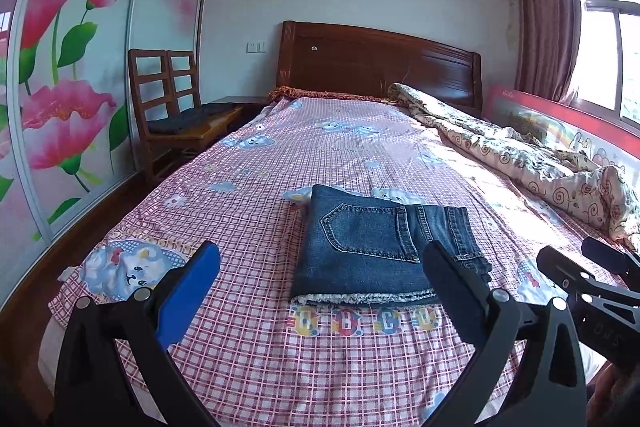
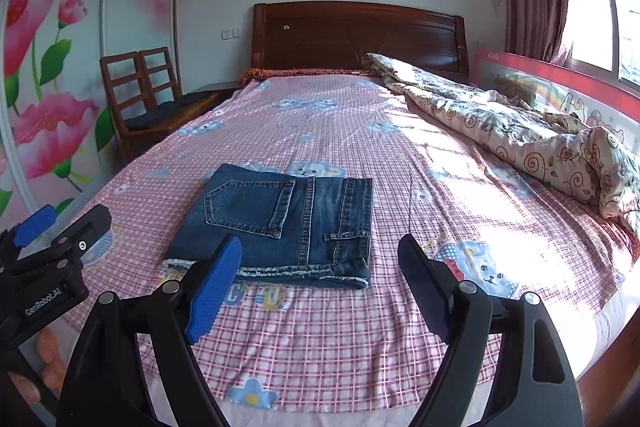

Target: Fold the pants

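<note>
The folded pants (image 1: 384, 247) are lying on the bed (image 1: 248, 163) just ahead of both tongs — left tongs (image 1: 320, 279) and right tongs (image 2: 320, 267) gaping empty — seemingly nearer the left.

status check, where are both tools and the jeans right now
Left tool open, holding nothing. Right tool open, holding nothing. Jeans folded into a flat rectangle on the bed sheet, untouched. Rumpled quilt off to the side, not in the way.

Dark blue denim pants (image 2: 280, 223) lie folded flat, back pocket up.
</note>
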### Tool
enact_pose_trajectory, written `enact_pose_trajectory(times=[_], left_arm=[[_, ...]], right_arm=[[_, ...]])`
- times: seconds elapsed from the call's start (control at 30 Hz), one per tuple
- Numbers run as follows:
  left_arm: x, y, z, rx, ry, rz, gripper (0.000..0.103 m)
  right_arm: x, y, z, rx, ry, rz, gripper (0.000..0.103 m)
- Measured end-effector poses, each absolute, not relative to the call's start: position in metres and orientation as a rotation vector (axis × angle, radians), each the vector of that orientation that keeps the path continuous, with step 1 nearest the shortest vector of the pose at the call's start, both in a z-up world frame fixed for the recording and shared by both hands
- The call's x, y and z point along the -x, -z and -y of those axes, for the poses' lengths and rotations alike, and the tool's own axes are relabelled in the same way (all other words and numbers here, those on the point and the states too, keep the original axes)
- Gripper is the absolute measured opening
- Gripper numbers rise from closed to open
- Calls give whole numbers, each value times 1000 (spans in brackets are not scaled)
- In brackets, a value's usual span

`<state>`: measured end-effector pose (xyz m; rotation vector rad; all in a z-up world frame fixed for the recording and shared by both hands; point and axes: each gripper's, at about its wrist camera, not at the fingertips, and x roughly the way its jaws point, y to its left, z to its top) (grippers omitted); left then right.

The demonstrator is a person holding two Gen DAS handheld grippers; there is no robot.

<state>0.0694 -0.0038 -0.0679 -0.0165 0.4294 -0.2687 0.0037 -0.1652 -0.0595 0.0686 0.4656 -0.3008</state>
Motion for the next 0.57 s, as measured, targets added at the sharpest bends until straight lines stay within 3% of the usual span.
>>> enact_pose_trajectory(times=[0.57], left_arm=[[-72,66,3,10,225,-434,101]], right_arm=[[-3,61,163,-64,298,-470,80]])
